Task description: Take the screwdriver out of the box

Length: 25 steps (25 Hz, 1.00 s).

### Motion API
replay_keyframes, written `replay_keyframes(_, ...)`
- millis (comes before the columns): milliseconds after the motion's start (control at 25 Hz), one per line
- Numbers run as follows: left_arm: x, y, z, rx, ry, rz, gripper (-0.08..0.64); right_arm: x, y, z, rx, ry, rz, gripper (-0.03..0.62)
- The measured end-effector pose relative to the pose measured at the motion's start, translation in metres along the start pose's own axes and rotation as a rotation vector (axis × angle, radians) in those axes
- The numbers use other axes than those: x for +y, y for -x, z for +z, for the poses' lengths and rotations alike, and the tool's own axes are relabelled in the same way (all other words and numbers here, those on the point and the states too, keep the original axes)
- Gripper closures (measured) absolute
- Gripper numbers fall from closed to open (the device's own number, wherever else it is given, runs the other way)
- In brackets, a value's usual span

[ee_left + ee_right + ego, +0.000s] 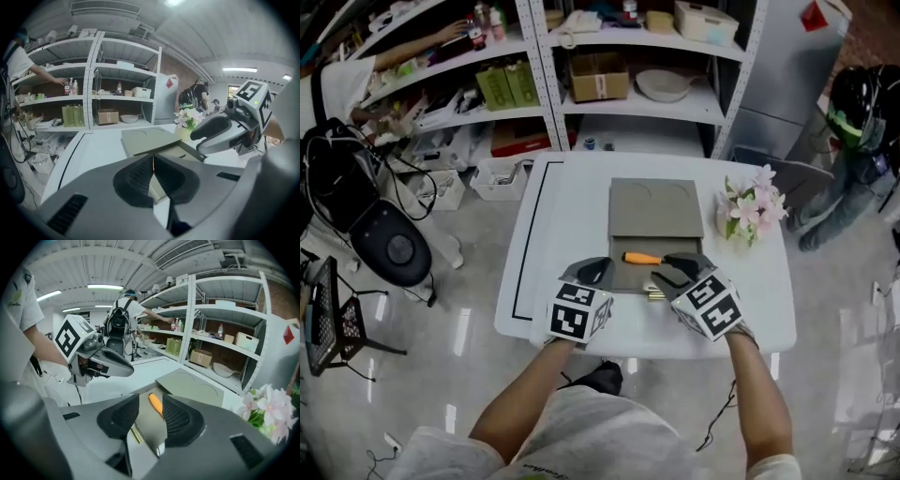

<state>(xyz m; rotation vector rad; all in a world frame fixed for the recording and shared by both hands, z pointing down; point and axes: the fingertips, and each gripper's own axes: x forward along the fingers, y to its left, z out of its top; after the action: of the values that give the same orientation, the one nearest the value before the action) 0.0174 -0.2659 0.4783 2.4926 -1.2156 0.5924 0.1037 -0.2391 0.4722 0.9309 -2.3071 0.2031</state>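
A flat grey box (635, 274) lies open on the white table (572, 216), its lid (656, 208) folded back on the far side. The screwdriver's orange handle (642, 258) rests in the box tray; its shaft is hidden behind my right gripper (667, 274). That gripper hovers over the tray's right part with its jaws open, and the orange handle (155, 404) shows just beyond the gap, untouched. My left gripper (596, 272) is at the tray's left edge, its pads (140, 174) pressed together with nothing between them.
Small brass-coloured pieces (656, 295) lie at the tray's near edge. A pot of pink flowers (750, 211) stands at the table's right. Shelving (609, 66) with boxes is behind the table, an office chair (389, 239) at left, and a person (853, 141) at right.
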Motion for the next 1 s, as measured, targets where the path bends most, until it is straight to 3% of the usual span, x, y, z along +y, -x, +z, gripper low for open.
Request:
replay_keyframes(480, 0.049, -0.05, 0.001, 0.057, 0.041, 0.001, 0.554, -0.013, -0.081, -0.019, 0.219, 0.134, 0.215, 0.426)
replay_keyframes(1000, 0.073, -0.082, -0.004, 0.099, 0.056, -0.031, 0.554, -0.009, -0.123, -0.045, 0.363, 0.23, 0.332, 0.413)
